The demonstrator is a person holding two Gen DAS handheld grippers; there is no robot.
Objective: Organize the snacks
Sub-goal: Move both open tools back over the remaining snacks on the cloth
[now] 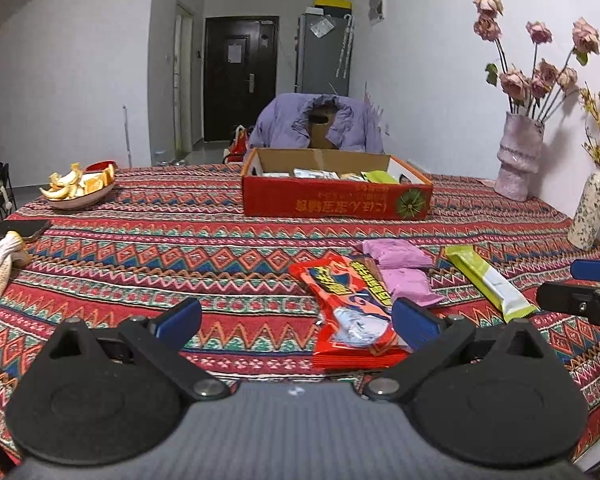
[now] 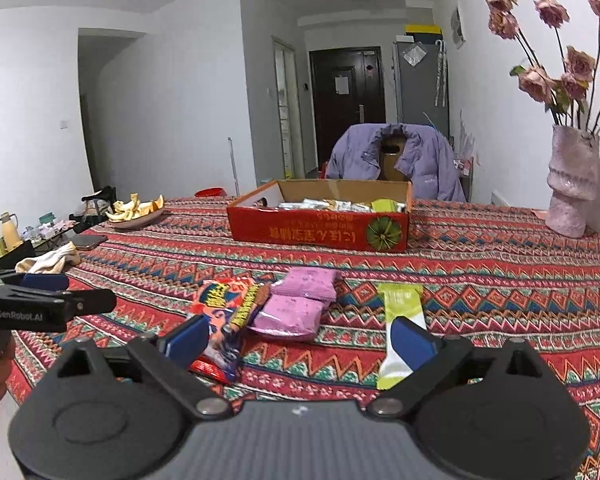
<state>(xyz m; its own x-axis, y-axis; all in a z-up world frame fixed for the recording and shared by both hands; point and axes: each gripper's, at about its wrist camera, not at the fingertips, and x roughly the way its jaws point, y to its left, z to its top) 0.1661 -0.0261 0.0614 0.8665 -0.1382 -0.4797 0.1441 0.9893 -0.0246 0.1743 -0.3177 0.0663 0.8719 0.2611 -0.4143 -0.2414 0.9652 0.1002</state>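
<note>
Several packets already lie in the red box (image 2: 320, 226) at twelve o'clock; four snacks (image 2: 300, 304) remain on the table (image 2: 500, 280) (mid-task, I judge). Both claws, left (image 1: 296, 320) and right (image 2: 300, 340), spread, empty.

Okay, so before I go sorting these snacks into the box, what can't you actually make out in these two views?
- Red cardboard box: its near wall hides most of the packets inside, in both views.
- Red snack packet: right gripper finger covers its lower edge in the right wrist view.
- Green bar: the other finger hides part of it.
- Printing on the pink packets: too small and blurred.
- Chair behind the purple jacket: covered.
</note>
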